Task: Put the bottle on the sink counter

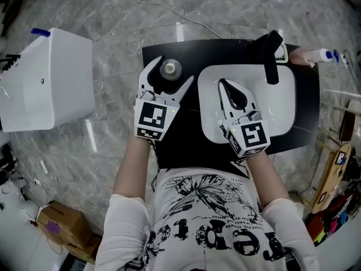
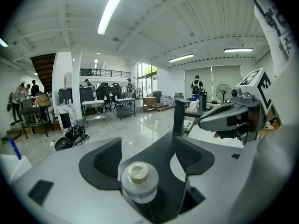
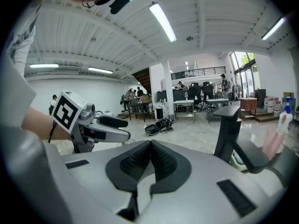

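Just beyond the person's white shirt with black print [image 1: 214, 224], the left gripper [image 1: 172, 72] holds its grey plastic jaws and ribbed black pads wide apart around a small clear round bottle with a pale cap [image 2: 139, 185]. The bottle stands upright on the matt black sink counter [image 1: 180, 148], and the pads are not pressing it. To its right, the right gripper [image 1: 224, 84], jaws closed together on nothing, hangs over the smooth white rounded basin [image 1: 282, 95], with the angular black faucet [image 1: 271, 55] beyond.

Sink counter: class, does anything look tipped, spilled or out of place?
Nothing stands out. The bottle stands upright on the black counter left of the basin, between the left gripper's open jaws; no spill shows.
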`<state>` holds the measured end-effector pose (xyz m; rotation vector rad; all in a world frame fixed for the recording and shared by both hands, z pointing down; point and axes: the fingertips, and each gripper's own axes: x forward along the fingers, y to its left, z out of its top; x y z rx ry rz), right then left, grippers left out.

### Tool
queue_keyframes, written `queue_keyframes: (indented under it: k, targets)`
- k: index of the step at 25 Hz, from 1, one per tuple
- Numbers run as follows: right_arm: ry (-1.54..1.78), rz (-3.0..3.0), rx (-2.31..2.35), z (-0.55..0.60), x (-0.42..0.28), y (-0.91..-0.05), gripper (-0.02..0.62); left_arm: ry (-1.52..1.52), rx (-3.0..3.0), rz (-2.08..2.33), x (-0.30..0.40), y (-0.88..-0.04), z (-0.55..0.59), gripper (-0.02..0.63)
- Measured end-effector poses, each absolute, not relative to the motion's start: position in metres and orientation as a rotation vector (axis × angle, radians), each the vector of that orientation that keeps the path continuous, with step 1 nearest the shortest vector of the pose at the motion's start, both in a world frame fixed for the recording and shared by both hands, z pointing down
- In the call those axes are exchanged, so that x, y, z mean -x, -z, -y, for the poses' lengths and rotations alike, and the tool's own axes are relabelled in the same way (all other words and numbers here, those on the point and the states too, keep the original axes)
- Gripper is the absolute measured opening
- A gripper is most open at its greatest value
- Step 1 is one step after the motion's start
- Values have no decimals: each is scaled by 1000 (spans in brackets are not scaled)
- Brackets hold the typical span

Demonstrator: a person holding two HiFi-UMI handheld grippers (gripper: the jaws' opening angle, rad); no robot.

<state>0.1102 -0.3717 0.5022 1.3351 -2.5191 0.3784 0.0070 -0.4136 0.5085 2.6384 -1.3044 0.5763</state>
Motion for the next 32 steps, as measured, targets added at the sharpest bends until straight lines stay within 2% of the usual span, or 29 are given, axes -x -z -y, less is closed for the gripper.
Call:
queue_keyframes:
  k: [2,4,8,11,13,25,32]
  targets:
    - [-351,2532,-1327,366,-113,-486,15,-522,-2671,1343,-8,-481,402,347]
    - [-330,2548,-1316,359,-116,-470,15,-457,-2670,1383,-6,-459,390,227]
    - [-293,2580,-1287,335,-125,-435,15,-373,-2634,1421,-8,-421,353,102]
    - [-249,2615,-1276,316,-134,-407,15,-326,-2632,1455,-14,-392,322,34]
    - [-226,2637,-1274,304,-138,-390,15,-288,-2641,1441,-20,-373,301,16]
    - [-87,2774,-1236,242,-140,-301,14,-189,-2707,1569,-16,-281,216,14]
    - [-46,2779,-1233,223,-139,-289,14,-158,-2706,1611,-8,-263,197,14]
